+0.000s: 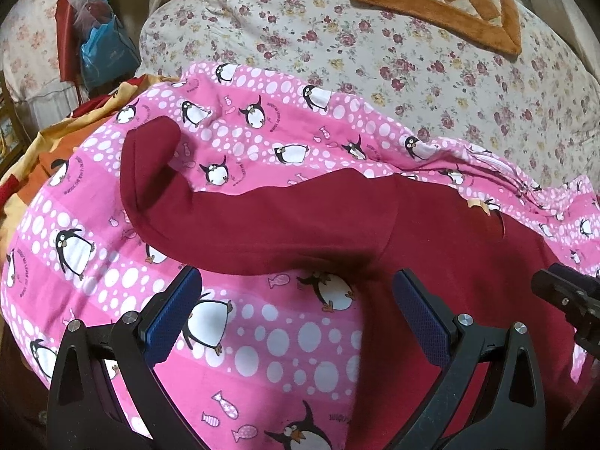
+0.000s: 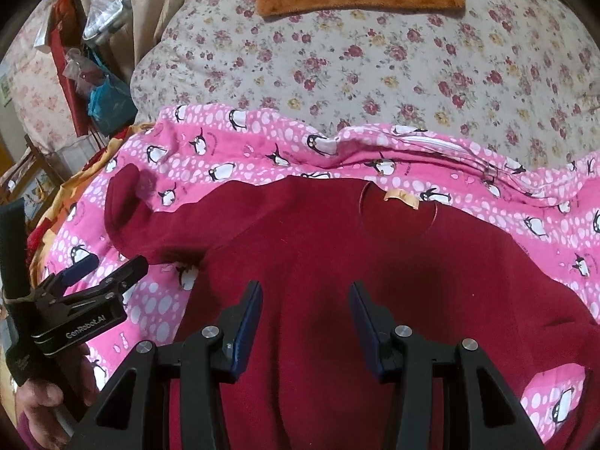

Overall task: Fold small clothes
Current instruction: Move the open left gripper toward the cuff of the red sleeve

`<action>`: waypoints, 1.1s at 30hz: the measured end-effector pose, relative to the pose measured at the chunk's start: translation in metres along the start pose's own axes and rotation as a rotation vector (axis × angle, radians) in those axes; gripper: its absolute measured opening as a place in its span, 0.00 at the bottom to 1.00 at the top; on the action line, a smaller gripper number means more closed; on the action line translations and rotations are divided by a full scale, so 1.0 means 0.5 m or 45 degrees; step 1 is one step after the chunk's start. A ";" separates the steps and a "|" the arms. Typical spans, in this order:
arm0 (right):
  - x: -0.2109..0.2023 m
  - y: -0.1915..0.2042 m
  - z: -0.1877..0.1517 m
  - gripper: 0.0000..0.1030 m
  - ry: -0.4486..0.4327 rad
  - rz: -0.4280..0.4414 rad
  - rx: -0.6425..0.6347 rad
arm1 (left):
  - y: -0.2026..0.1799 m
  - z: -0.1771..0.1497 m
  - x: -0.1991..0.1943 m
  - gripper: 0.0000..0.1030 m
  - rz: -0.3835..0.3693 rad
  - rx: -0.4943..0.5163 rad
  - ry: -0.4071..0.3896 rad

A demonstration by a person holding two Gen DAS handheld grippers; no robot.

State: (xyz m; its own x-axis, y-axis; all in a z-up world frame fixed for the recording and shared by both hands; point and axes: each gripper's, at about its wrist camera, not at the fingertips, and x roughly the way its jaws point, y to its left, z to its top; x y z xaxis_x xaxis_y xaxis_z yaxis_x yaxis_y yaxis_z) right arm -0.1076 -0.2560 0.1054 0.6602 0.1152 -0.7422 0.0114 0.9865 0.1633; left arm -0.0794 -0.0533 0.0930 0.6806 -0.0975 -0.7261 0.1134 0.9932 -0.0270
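The maroon top (image 2: 337, 262) lies flat on the penguin quilt (image 2: 225, 138) — both tools gape wide, holding nothing. Left tool (image 1: 296, 300) should pinch the sleeve (image 1: 232, 217) near its cuff and fold it inward; right tool (image 2: 305, 311) steadies the body.

the left gripper (image 1: 296, 300) has its jaws spread wide, nothing between the blue pads (image 1: 168, 322). the right gripper (image 2: 304, 318) is likewise parted and empty, beside it.

red top's (image 2: 337, 262) hem cut off, tag (image 2: 400, 198) unreadable
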 end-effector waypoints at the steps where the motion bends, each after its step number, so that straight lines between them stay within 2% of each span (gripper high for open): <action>1: 0.003 -0.001 -0.001 0.45 0.005 0.001 0.002 | 0.000 0.000 0.000 0.99 -0.002 -0.004 0.001; 25: 0.048 -0.001 -0.007 0.46 0.055 0.004 0.001 | 0.015 -0.008 0.029 0.99 0.010 -0.025 0.010; 33: 0.072 -0.005 -0.011 0.46 0.085 0.018 0.013 | 0.046 -0.007 0.049 0.99 0.044 -0.060 0.025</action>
State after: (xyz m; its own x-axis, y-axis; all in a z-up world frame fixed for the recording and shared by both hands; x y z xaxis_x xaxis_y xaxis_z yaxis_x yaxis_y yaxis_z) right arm -0.0882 -0.2534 0.0746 0.6088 0.1372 -0.7814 0.0105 0.9835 0.1808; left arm -0.0625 -0.0324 0.0722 0.6691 -0.0620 -0.7406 0.0552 0.9979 -0.0337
